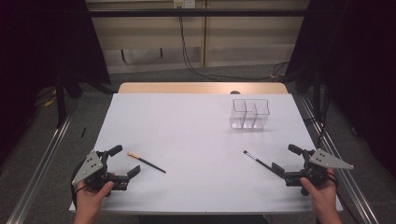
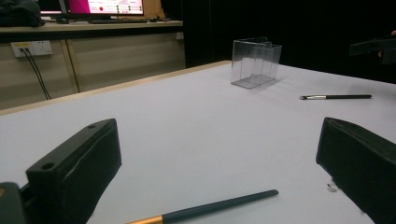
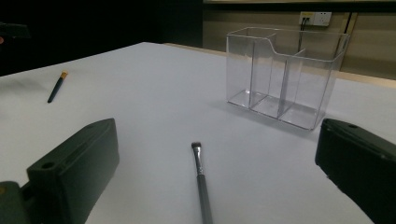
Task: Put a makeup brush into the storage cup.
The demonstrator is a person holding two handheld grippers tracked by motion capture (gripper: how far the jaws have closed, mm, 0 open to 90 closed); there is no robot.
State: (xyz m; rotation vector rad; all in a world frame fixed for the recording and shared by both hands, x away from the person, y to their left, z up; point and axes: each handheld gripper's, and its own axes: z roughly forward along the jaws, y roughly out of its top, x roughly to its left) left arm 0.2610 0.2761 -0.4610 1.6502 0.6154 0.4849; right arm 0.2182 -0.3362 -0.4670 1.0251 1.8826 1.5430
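White desk point(image 1: 201, 154) has two makeup brushes lying flat: a slim dark brush with a gold ferrule point(image 1: 145, 162) just beside the left tool point(image 1: 122, 173), running diagonally off to the right, and a thin black brush with a silver ferrule point(image 1: 258, 160) pointing straight away from the right tool point(image 1: 284, 173). Both tools are spread wide with nothing gripped. Each brush sits just ahead of its own tool, probably not touching, while the clear plastic three-compartment organiser point(image 1: 250, 113) stands well apart, nearer the right hand.
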